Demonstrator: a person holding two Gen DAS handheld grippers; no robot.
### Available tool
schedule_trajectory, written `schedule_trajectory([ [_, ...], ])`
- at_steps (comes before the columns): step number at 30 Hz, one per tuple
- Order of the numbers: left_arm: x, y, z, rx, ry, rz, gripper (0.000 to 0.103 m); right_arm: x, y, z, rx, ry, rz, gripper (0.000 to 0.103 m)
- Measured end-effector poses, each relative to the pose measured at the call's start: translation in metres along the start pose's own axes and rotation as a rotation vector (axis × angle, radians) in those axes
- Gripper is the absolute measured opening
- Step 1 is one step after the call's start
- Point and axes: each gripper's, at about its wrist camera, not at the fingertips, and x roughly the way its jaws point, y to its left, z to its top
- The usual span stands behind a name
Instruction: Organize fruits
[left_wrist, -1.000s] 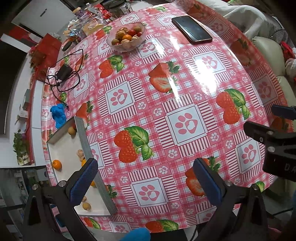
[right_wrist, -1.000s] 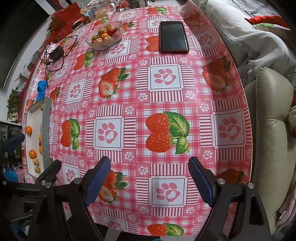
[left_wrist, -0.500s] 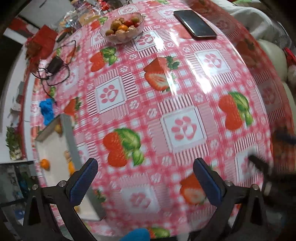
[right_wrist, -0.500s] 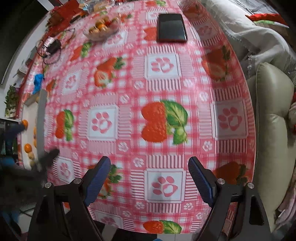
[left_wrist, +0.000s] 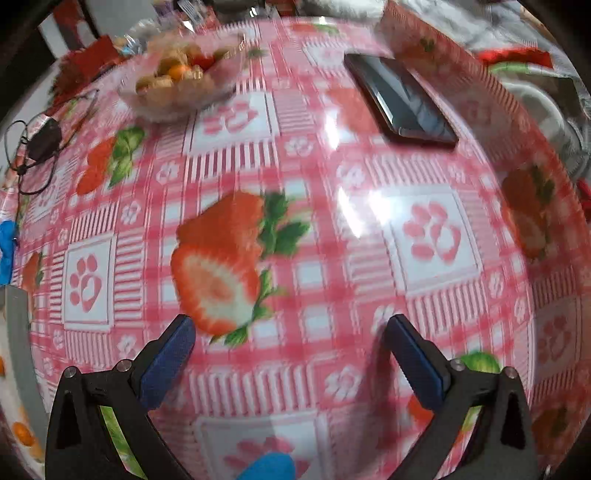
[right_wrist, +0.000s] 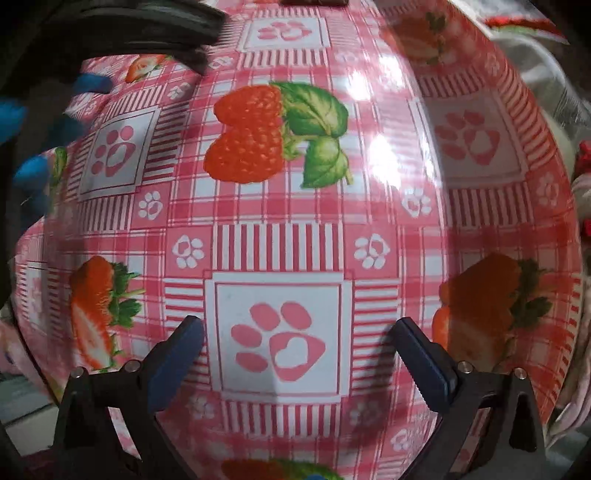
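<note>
Farther off, fruit-filled bowl (left_wrist: 181, 86)

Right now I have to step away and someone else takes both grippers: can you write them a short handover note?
Left gripper: open, nothing between its pads, low over the strawberry tablecloth.
Right gripper: jaws have just been opening, now wide, nothing between them, above a paw-print square on the cloth.
Fruit: a clear bowl of mixed fruit sits at the far side of the table, left of the black phone. The white tray at the left edge holds a few small orange fruits.
Done: some fruit already in the tray.
Left: the bowl is still full; nothing is in hand.
</note>
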Motion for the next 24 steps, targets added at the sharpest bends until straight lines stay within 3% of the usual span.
schedule_trajectory([
  [8, 0.001, -0.023, -0.011, -0.049, -0.282, 0.038, 0.103, -0.016, -0.005, 0.001, 0.035, -0.075, -0.026, 0.103],
  [14, 0.001, -0.025, -0.012, -0.058, -0.278, 0.025, 0.103, -0.015, 0.0, -0.007, 0.065, -0.126, -0.039, 0.103],
  [24, 0.001, -0.025, -0.011, -0.058, -0.279, 0.025, 0.103, -0.015, 0.002, -0.005, 0.099, -0.119, -0.038, 0.103],
])
